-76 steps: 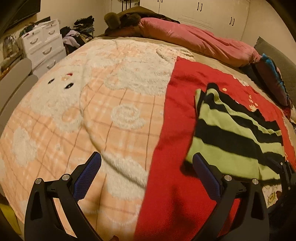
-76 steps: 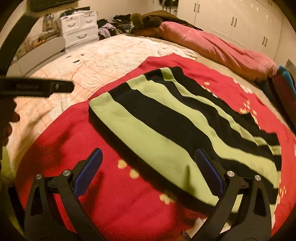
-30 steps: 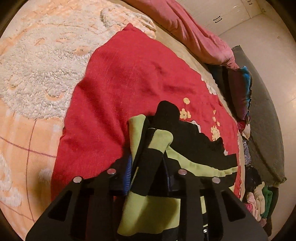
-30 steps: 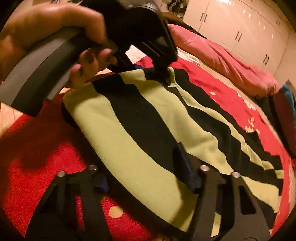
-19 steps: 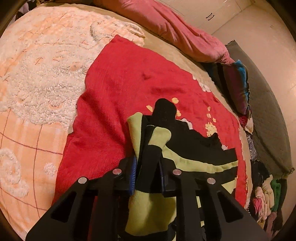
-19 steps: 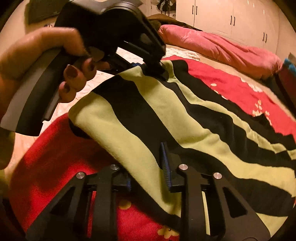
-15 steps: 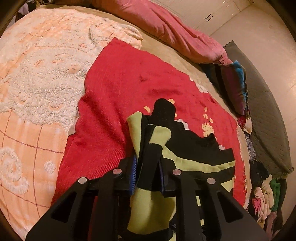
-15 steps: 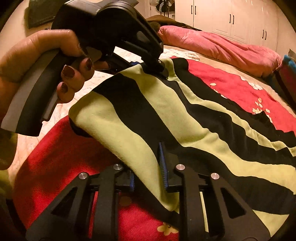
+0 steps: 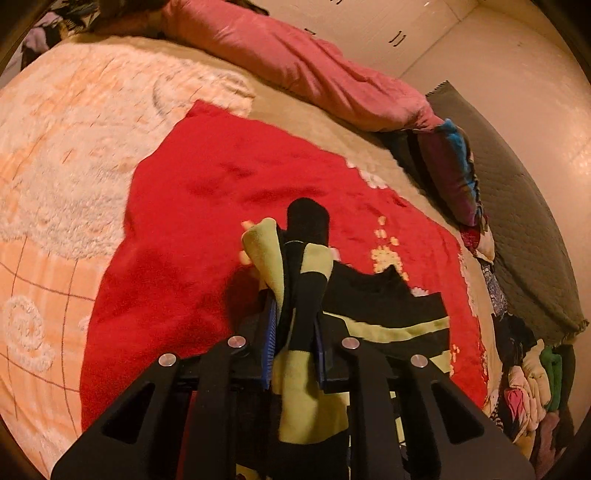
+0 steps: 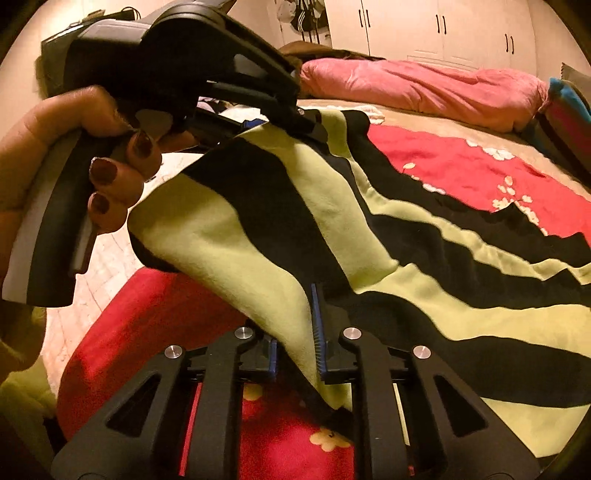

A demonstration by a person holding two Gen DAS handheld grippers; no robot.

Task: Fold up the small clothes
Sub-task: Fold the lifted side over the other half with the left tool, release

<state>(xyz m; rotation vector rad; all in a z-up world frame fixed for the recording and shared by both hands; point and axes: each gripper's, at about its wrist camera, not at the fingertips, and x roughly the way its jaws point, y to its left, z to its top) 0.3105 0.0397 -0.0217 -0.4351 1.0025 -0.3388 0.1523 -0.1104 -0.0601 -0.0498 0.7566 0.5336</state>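
Note:
A green-and-black striped garment (image 10: 332, 206) lies partly raised over a red blanket (image 10: 461, 166) on the bed. My left gripper (image 9: 293, 321) is shut on a bunched corner of the garment (image 9: 388, 306), which sticks up past its blue pads. In the right wrist view that left gripper (image 10: 306, 125) holds the far corner up, with a hand (image 10: 110, 177) around its handle. My right gripper (image 10: 295, 325) pinches the near green edge, its jaws closing down tight on the cloth. The stretch of garment between the two corners hangs off the blanket.
A peach and white fluffy blanket (image 9: 55, 184) covers the bed to the left of the red one (image 9: 184, 221). A pink duvet (image 9: 295, 62) lies along the far side. Piled clothes (image 9: 528, 376) and a grey mat (image 9: 517, 221) sit at the right. White wardrobes (image 10: 443, 29) stand behind.
Both grippers went from open over the flat garment to shut on its near corners. The two corners have since risen off the red blanket, the left one higher.

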